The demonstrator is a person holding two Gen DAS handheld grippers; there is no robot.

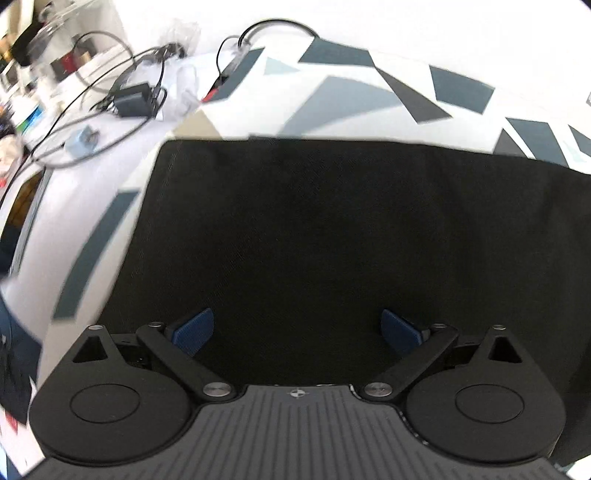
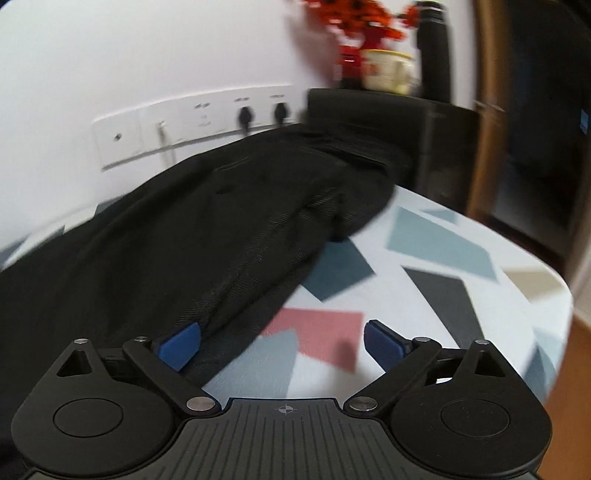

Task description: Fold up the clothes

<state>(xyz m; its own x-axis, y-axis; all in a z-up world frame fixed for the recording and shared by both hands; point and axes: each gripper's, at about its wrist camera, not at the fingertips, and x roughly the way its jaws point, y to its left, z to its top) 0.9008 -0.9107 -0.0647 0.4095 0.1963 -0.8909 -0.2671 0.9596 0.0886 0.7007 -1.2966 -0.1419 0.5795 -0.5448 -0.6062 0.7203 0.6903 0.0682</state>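
A black garment (image 1: 332,236) lies flat on a table with a white cloth of grey, blue and pink shapes (image 1: 332,96). My left gripper (image 1: 297,332) is open and empty, hovering just above the garment's near part. In the right wrist view the same garment (image 2: 192,229) stretches away to the far left, with a seam and folded edge along its right side. My right gripper (image 2: 282,349) is open and empty at the garment's right edge, its left finger (image 2: 179,349) over the cloth edge and its right finger (image 2: 384,349) over the tablecloth (image 2: 424,266).
Cables and a black adapter (image 1: 135,99) lie at the table's far left. A wall socket strip (image 2: 192,125), a black box (image 2: 388,122), a cup (image 2: 388,70), a dark bottle (image 2: 434,48) and red flowers (image 2: 354,22) stand behind the table. The table edge (image 2: 554,295) drops off at right.
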